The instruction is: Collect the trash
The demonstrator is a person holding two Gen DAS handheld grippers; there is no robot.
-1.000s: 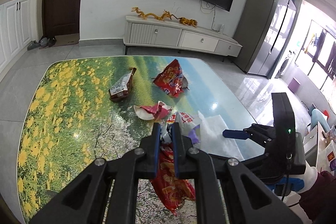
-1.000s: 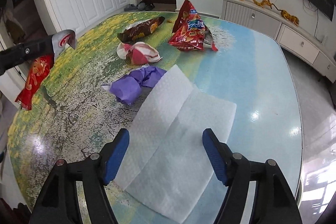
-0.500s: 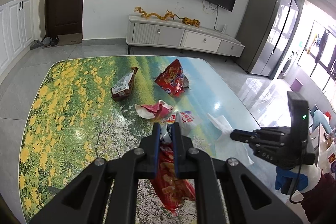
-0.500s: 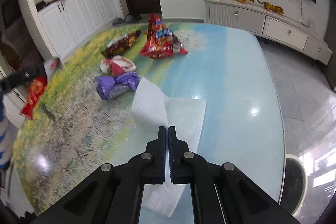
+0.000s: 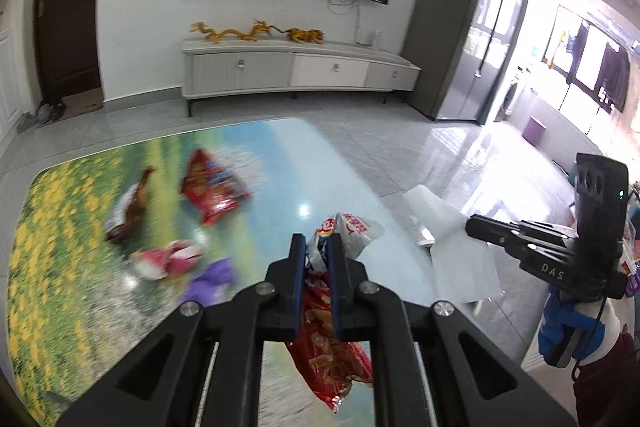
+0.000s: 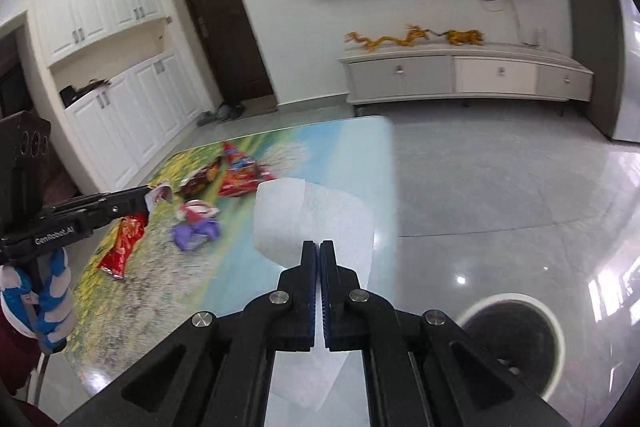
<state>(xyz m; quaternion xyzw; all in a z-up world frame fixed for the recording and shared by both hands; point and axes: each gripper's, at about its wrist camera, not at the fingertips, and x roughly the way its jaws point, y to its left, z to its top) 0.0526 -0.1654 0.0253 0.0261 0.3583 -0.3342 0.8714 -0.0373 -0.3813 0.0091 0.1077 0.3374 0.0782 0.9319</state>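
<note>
Fingers (image 6: 304,267) angled down pinch white paper towel (image 6: 320,223).

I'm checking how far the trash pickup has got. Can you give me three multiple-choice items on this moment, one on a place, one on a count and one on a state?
1. Where is the round bin?
A. On the table
B. On the floor beside the table
C. On the TV cabinet

2. How many pieces of trash lie on the table?
A. Four
B. One
C. Seven

3. What is the right gripper doing?
A. Open over the table
B. Shut on nothing
C. Shut on the white paper towel

Answers:
1 B, its white rim sits on the grey tiles.
2 A, the red bag, brown wrapper, pink-white wrapper and purple wrapper.
3 C, the towel hangs from its closed pads.
</note>
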